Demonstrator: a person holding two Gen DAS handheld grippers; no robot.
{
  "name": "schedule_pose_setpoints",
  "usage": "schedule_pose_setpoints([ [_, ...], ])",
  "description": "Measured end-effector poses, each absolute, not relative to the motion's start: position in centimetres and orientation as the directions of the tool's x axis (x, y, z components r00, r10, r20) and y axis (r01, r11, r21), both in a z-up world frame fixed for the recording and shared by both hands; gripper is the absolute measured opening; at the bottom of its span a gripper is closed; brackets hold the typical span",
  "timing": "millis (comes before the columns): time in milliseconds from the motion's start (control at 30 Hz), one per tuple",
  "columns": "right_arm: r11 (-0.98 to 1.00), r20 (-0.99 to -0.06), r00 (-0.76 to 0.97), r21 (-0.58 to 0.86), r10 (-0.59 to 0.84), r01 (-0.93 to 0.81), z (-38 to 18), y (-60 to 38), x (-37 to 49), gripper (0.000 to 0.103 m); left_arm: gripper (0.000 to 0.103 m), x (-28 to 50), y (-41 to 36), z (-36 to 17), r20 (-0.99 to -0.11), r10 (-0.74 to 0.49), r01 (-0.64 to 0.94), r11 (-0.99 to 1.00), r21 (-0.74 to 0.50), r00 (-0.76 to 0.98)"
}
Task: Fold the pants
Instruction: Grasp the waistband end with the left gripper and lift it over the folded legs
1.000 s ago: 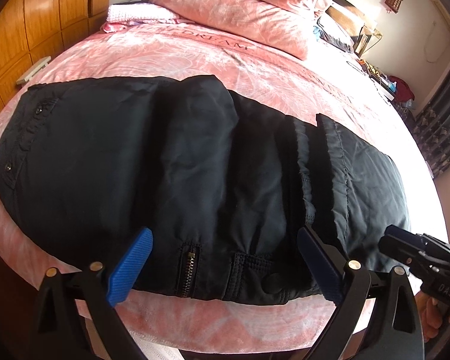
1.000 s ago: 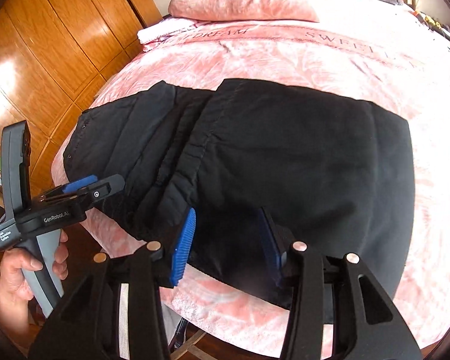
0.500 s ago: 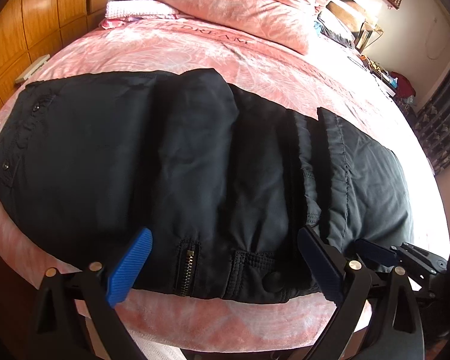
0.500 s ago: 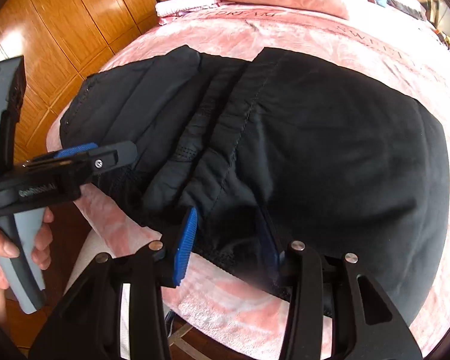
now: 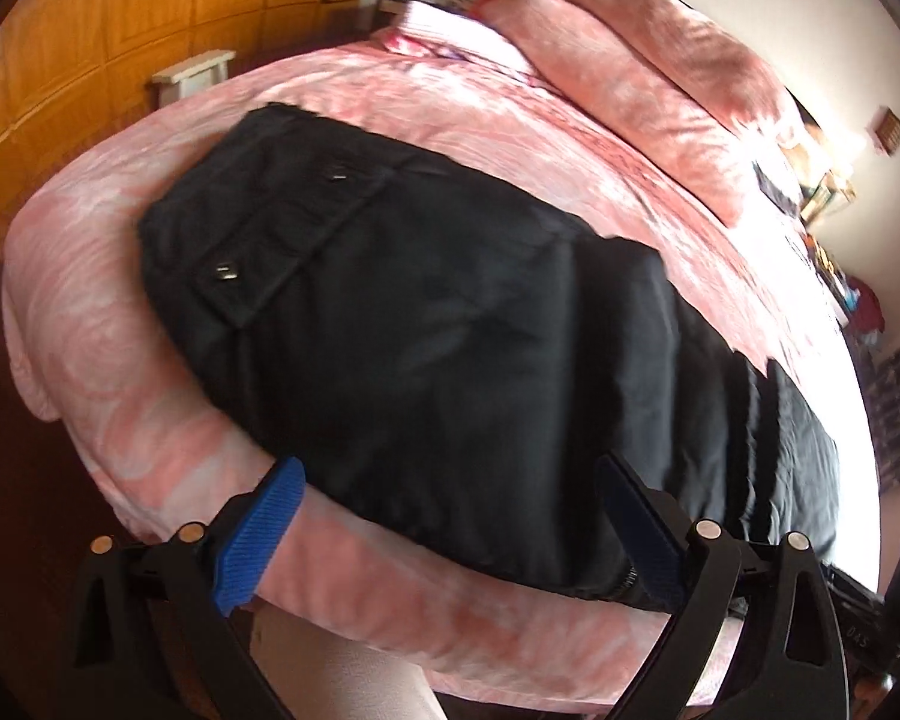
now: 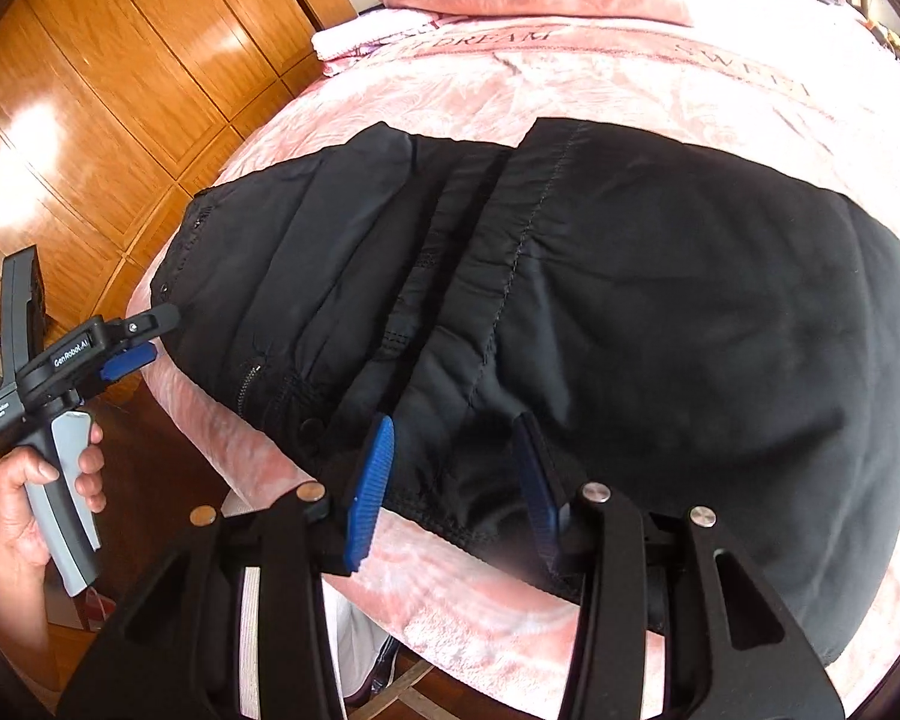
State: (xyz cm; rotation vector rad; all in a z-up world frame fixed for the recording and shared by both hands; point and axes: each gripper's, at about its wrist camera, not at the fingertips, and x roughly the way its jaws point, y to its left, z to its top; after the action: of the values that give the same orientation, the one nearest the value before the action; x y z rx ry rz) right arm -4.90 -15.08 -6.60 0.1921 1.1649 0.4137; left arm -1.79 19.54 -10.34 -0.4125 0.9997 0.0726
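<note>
A bed (image 6: 570,78) covered in a pink patterned spread fills both wrist views, its near edge curving across the lower part of each. At 9 to 11 o'clock stands a wall of glossy orange-brown wooden wardrobe doors (image 6: 90,90). Pink pillows (image 5: 660,60) are stacked toward 12 to 1 o'clock, with a folded pale towel (image 6: 360,39) beside them.

The black pants (image 6: 630,330) lie spread across the bed, folded lengthwise, running from 9 to 3 o'clock in the right wrist view. The waistband (image 5: 258,228) with two metal fasteners sits at 10 o'clock in the left wrist view, which is blurred; a zip (image 6: 247,381) shows on the near edge at 8 o'clock in the right wrist view.

The right gripper (image 6: 450,480) sits at 6 o'clock over the pants' near hem, its blue-padded jaws partly apart with the fabric edge lying between them; the pads do not visibly press on the cloth.

The left gripper (image 5: 450,534) stands with its jaws wide, one blue pad over the pink spread at 7 o'clock, the other over the pants' edge at 5 o'clock, gripping nothing. In the right wrist view the same tool appears at 9 o'clock beside the bed corner, its grey handle clasped by a person's left hand (image 6: 30,492).
</note>
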Motion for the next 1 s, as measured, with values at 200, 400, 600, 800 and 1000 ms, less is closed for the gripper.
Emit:
schedule_pose_setpoints([
  [200,0.912,-0.853,0.33,0.347,0.404,-0.219,-7.0,-14.2,-4.7,0.048,0.091,-1.9,26.2,-12.2,-0.814,-0.144,-0.407,0.809,-0.424,0.563],
  [400,0.915,-0.864,0.317,0.329,0.391,-0.234,-7.5,-13.3,-3.9,0.048,0.087,-1.5,29.8,-14.6,-0.797,-0.193,-0.49,0.699,-0.521,0.572],
  [600,0.92,-0.873,0.317,0.299,0.37,-0.252,-8.4,-12.6,-3.7,0.054,0.087,-0.9,31.2,-16.1,-0.758,-0.241,-0.507,0.617,-0.602,0.606],
  [800,0.922,-0.875,0.321,0.289,0.363,-0.258,-8.8,-12.5,-3.8,0.055,0.081,-0.1,32.1,-16.9,-0.667,-0.343,-0.478,0.492,-0.727,0.661],
  [1000,0.922,-0.875,0.321,0.287,0.362,-0.259,-8.9,-12.6,-3.8,0.055,0.081,-0.6,33.8,-18.9,-0.559,-0.363,-0.459,0.328,-0.826,0.746],
])
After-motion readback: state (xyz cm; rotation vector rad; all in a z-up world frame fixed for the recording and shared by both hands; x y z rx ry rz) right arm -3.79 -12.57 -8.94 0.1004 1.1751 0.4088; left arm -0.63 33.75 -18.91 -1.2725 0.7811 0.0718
